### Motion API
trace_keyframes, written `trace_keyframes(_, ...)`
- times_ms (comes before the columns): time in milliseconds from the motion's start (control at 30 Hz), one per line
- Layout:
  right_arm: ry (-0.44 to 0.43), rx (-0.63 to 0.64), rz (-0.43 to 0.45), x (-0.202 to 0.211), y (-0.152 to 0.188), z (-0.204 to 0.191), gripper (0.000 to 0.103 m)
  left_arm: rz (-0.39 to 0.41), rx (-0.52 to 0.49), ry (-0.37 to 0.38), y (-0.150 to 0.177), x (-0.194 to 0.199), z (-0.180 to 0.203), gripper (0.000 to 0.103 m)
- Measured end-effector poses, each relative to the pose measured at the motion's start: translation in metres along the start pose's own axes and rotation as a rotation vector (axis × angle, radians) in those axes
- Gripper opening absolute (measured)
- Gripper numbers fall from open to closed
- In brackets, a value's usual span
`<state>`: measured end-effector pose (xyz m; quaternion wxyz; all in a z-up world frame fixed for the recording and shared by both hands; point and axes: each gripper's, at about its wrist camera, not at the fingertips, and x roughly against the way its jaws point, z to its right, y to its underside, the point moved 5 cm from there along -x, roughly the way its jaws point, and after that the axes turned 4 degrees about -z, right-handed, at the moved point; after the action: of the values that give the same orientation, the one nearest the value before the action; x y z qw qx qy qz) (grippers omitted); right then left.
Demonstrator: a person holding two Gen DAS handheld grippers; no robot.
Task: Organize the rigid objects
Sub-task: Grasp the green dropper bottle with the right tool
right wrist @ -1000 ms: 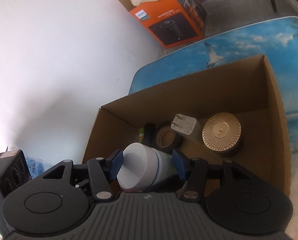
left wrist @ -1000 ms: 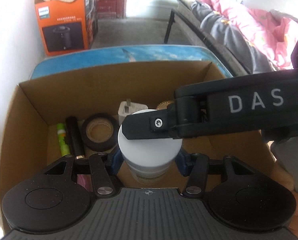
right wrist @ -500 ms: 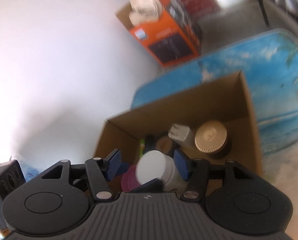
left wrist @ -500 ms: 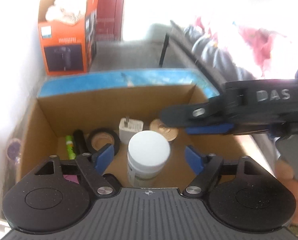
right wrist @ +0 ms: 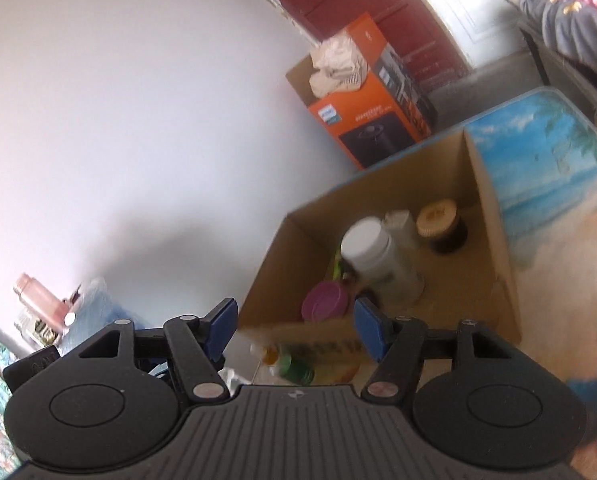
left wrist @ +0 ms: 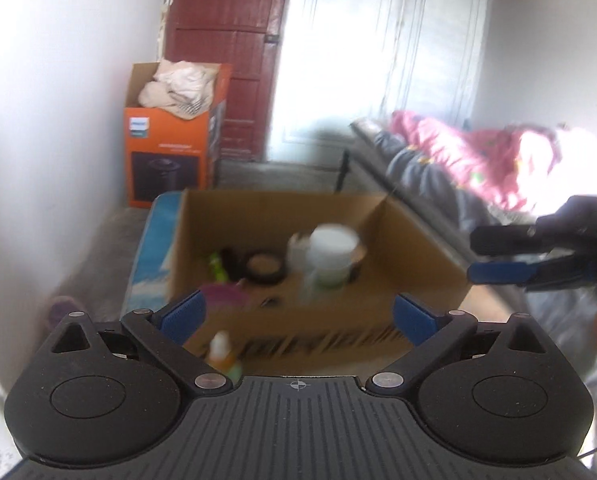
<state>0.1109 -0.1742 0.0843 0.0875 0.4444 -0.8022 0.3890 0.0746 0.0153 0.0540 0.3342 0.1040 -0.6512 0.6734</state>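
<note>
The white-lidded jar (left wrist: 330, 256) (right wrist: 372, 256) stands free inside the open cardboard box (left wrist: 414, 240) (right wrist: 494, 240). Around it lie a black tape roll (left wrist: 264, 266), a green tube (left wrist: 217, 266), a purple lid (right wrist: 324, 304), a white plug adapter (right wrist: 400, 220) and a gold-lidded jar (right wrist: 442, 226). My left gripper (left wrist: 300, 314) hovers before the box's near wall, its jaws opening wide with nothing between them. My right gripper (right wrist: 294, 328) (left wrist: 494, 254) hangs off the box's right side, jaws also opening and empty.
A small bottle with an orange and green body (left wrist: 222, 354) (right wrist: 294, 364) stands just outside the box's near wall. An orange carton (left wrist: 170, 152) (right wrist: 370, 108) sits by the red door. A sofa with pink bedding (left wrist: 478, 160) lies to the right, and a pink bottle (right wrist: 38, 300) by the wall.
Both grippers let go of the white jar, opened and drew back and up from the box. The jar now stands alone on the box floor.
</note>
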Motion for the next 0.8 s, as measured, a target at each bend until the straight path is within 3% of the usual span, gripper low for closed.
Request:
trace_keyframes(100, 0.01, -0.005, -0.074, -0.032, 0.018, -0.003, 0.065, -0.039, -0.008, -0.08, 0.02, -0.013, -0.013, 0.1)
trace_keyframes(267, 0.047, 0.08, -0.144, -0.083, 0.033, -0.026, 0.058, -0.108, -0.012, -0.147, 0.045, -0.051, -0.027, 0.09)
trace_keyframes(333, 0.065, 0.145, -0.15, -0.096, 0.036, -0.042, 0.057, -0.13, -0.014, -0.16, 0.052, -0.062, -0.03, 0.075)
trace_keyframes(400, 0.096, 0.211, -0.149, -0.11, 0.037, -0.056, 0.055, -0.151, -0.01, -0.176, 0.057, -0.072, -0.035, 0.071)
trace_keyframes(533, 0.155, 0.318, -0.155, -0.141, 0.041, -0.07, 0.047, -0.156, 0.005, -0.164, 0.06, -0.084, -0.041, 0.054)
trace_keyframes(667, 0.16, 0.314, -0.176, -0.163, 0.042, -0.071, 0.036, -0.157, 0.037, -0.145, 0.063, -0.088, -0.049, 0.034)
trace_keyframes(800, 0.166, 0.309, -0.185, -0.17, 0.046, -0.071, 0.034, -0.146, 0.029, -0.129, 0.065, -0.085, -0.049, 0.032)
